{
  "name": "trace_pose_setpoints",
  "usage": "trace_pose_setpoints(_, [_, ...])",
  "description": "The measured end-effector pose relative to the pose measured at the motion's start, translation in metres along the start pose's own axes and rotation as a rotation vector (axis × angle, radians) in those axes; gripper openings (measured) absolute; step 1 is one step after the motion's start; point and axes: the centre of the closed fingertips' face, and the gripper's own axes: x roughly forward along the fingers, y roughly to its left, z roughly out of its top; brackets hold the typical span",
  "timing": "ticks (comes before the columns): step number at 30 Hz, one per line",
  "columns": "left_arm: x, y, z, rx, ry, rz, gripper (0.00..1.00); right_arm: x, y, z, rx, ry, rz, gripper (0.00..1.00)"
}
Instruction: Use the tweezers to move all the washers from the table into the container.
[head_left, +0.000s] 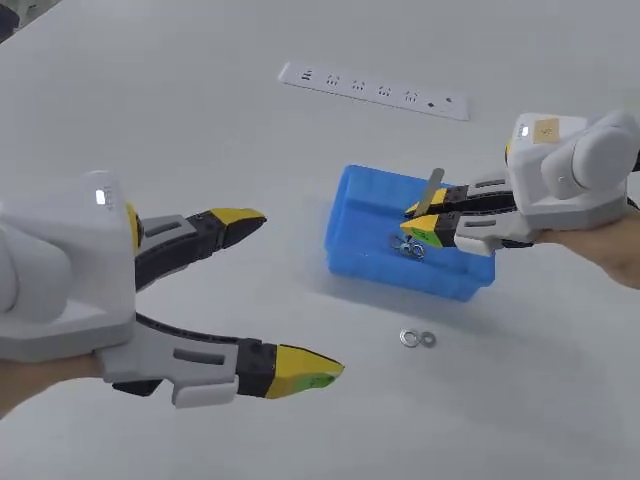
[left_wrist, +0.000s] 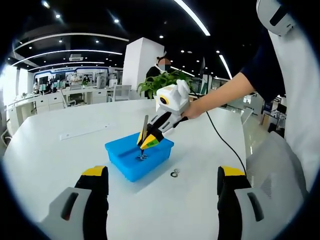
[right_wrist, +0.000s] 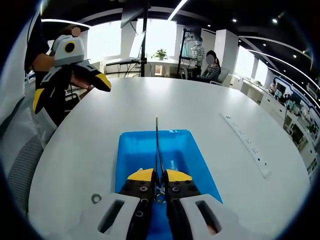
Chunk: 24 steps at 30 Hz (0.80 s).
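While right claw (head_left: 412, 222) clamps tweezers (head_left: 432, 190) tip-down over blue container (head_left: 400, 275), probably to release onto collected washers (head_left: 408, 246) | two loose washers (head_left: 417, 339): worktop (head_left: 200, 100), just beside container wall, near-edge side, pending | left claw (head_left: 295, 292): jaws apart, held clear, idle.

The tweezers' (head_left: 432, 190) lower end is hidden behind the fingers (head_left: 426, 233) of the right gripper (head_left: 411, 221).
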Motion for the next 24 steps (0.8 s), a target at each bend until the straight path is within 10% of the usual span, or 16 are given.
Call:
trace_pose_setpoints(7, [0.012,0.018,0.024,0.004,-0.059,0.025,0.88,0.0,0.006,0.01,-0.029,-0.007,0.01,0.08])
trace_pose_setpoints(15, [0.066,0.023,0.065,0.114,-0.119,-0.053,0.73,-0.003,0.015,0.024,-0.072,-0.013,0.036,0.08])
trace_pose_setpoints(24, [0.102,0.034,0.07,0.115,-0.096,-0.146,0.49,-0.006,0.019,0.027,-0.09,-0.01,0.048,0.08])
